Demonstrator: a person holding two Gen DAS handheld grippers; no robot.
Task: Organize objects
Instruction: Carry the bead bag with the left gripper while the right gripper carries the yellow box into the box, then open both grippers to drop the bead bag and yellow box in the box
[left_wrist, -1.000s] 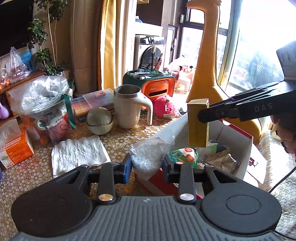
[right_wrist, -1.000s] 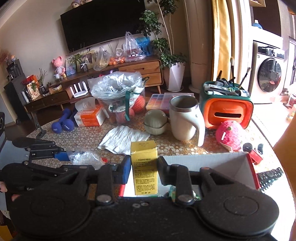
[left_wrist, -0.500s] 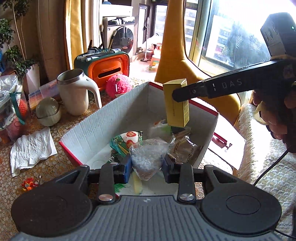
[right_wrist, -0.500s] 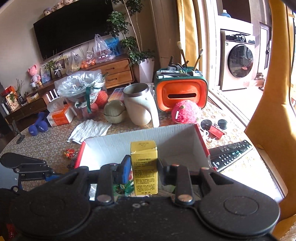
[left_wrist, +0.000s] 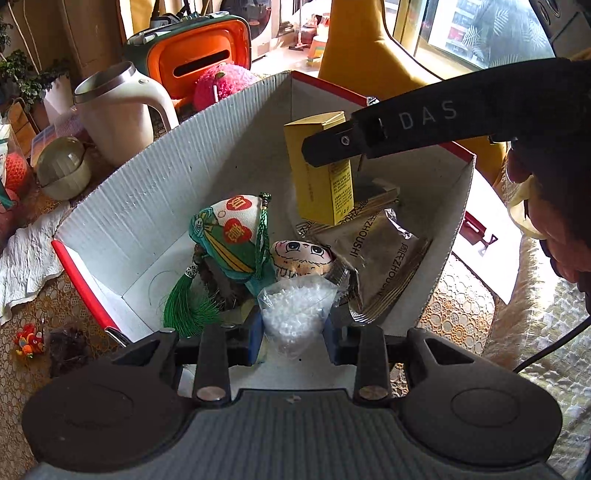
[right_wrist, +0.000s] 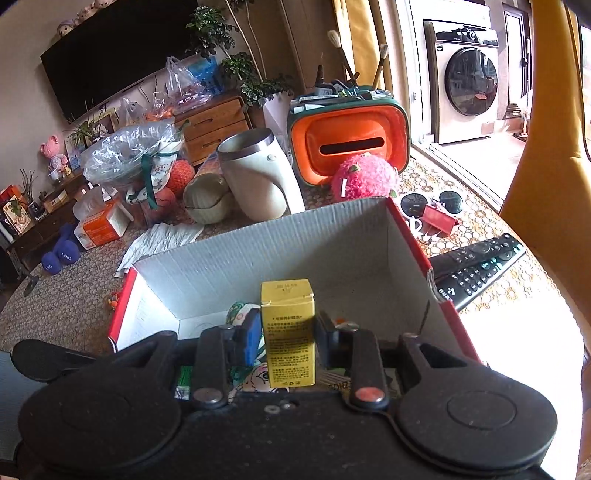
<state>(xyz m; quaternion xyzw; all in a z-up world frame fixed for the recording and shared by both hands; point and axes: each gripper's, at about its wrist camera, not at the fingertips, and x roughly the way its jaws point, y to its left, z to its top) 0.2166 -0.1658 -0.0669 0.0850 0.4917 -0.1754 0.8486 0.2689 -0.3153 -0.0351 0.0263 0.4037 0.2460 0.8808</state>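
Clear plastic, a small bag of white beads (left_wrist: 295, 317), sits pinched between the closed jaws of the left gripper (left_wrist: 293, 341), while the right gripper (right_wrist: 284, 334) clamps an upright yellow carton (right_wrist: 290, 332). Both loads now hang inside the white cardboard box (left_wrist: 155, 192), above the green sachet (left_wrist: 227, 236) and foil packet (left_wrist: 384, 254). A second ago they were outside its rim over the table, so release looks near.

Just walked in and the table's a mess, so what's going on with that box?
A person is packing loose items into the cardboard box. The right tongs hold a yellow carton upright above the items inside. The left tongs grip a clear bag of white beads at the box's near edge. A sachet already lies inside.
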